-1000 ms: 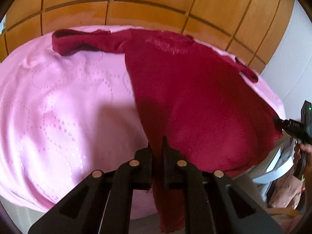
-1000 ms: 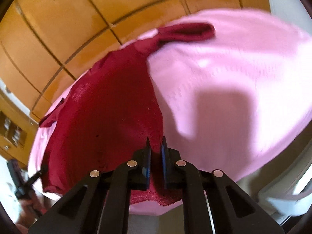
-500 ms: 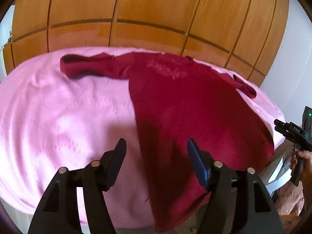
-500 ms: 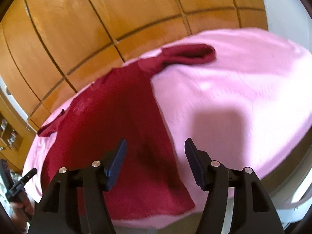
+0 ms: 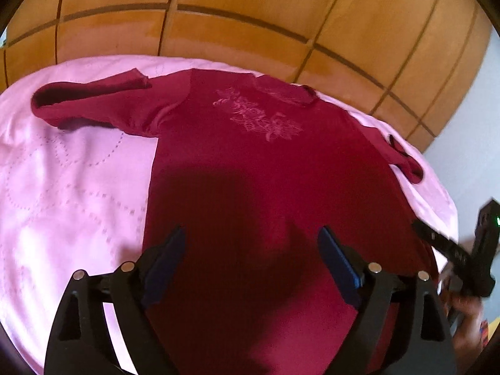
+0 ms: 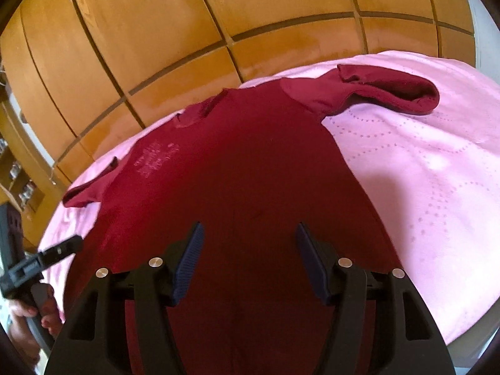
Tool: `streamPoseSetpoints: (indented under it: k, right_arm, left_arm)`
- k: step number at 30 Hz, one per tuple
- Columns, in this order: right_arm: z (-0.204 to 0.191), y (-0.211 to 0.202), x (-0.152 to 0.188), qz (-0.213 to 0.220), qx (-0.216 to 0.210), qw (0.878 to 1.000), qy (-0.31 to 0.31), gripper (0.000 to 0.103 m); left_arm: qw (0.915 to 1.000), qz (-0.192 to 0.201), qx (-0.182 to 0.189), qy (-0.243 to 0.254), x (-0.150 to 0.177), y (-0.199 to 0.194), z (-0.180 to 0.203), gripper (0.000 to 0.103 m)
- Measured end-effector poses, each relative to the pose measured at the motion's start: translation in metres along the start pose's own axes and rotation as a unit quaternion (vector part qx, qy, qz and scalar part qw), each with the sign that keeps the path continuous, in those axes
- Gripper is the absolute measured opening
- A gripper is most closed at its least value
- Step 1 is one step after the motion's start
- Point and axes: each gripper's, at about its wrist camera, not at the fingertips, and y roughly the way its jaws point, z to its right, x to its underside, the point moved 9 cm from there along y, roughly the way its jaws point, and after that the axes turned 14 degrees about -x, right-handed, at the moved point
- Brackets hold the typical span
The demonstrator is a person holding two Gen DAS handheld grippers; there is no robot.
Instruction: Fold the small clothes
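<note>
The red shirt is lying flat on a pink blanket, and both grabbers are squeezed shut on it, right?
Not quite. The red shirt does lie on the pink blanket, but the left grabber and the right grabber are open, holding nothing. Each wrist view shows its own fingers spread apart.

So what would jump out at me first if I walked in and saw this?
The dark red top grabs the eye: it lies spread flat on the pink cover, neck toward the wooden panel wall, with one long sleeve doubled back on itself. Next you would notice the black tongs, the left tongs and the right tongs, both wide open above the hem and gripping nothing.
</note>
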Motion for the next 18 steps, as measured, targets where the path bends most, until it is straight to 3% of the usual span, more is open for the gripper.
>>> streamPoseSetpoints:
  k: [3,11,14,16,18]
  right_arm:
    - [0.009,0.014,0.006,-0.009,0.017,1.000,-0.004,0.061]
    - [0.007,0.014,0.011,-0.002,0.014,0.999,-0.047,0.061]
    - [0.011,0.004,-0.004,0.020,-0.008,1.000,-0.007,0.061]
    - [0.022,-0.004,-0.025,0.043,0.003,0.999,0.003,0.061]
    - [0.036,-0.013,-0.053,0.068,0.026,0.997,0.000,0.071]
  left_arm:
    - [0.9998,0.001,-0.018,-0.002,-0.018,0.017,0.001,0.090]
    - [0.9959,0.026,-0.080,0.033,-0.070,0.058,-0.009,0.092]
    - [0.9944,0.023,-0.092,0.045,-0.080,0.076,-0.010,0.093]
    - [0.9947,0.004,-0.087,0.054,-0.073,0.093,-0.007,0.097]
    - [0.9934,-0.003,-0.097,0.062,-0.067,0.100,-0.007,0.098]
